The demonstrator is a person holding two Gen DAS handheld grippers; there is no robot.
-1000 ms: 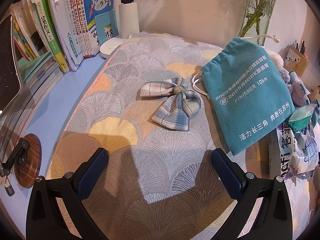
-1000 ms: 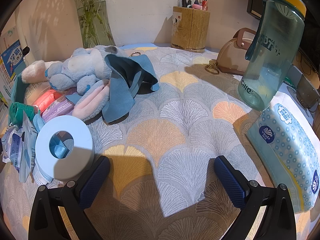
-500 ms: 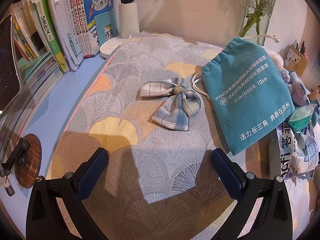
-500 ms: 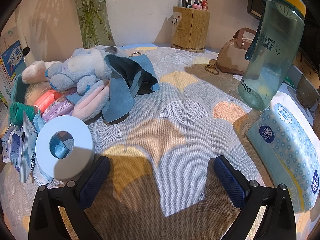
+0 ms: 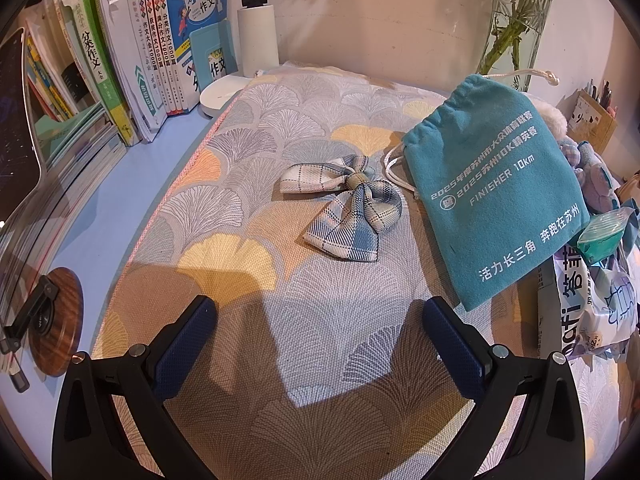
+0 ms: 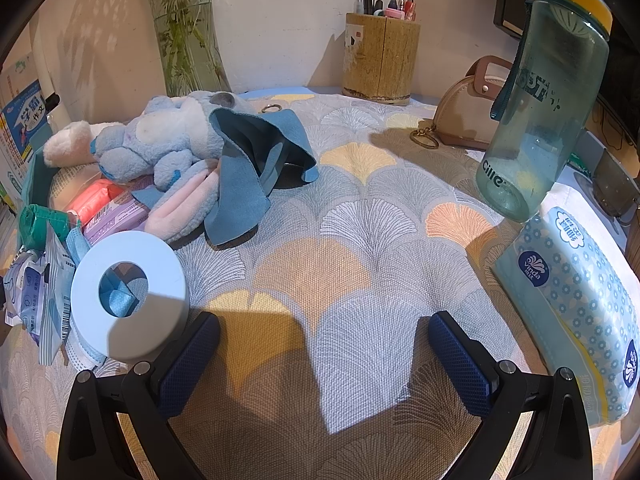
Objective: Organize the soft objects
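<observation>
A blue-and-white plaid bow (image 5: 346, 204) lies on the fan-patterned cloth ahead of my left gripper (image 5: 318, 320), which is open and holds nothing. A teal drawstring bag (image 5: 494, 204) lies flat to the bow's right. In the right wrist view a blue plush toy (image 6: 160, 142) rests at the left under a blue cloth (image 6: 256, 168), with a pink fleece piece (image 6: 180, 212) beside them. My right gripper (image 6: 324, 336) is open over bare cloth, its left finger close to a pale blue tape roll (image 6: 128, 292).
Upright books (image 5: 152, 40) and a white lamp base (image 5: 218, 96) line the far left. Packets and masks (image 6: 36, 296) pile at the left of the right view. A water bottle (image 6: 548, 92), tissue pack (image 6: 576, 308), tan purse (image 6: 468, 116) and pen holder (image 6: 380, 58) stand right.
</observation>
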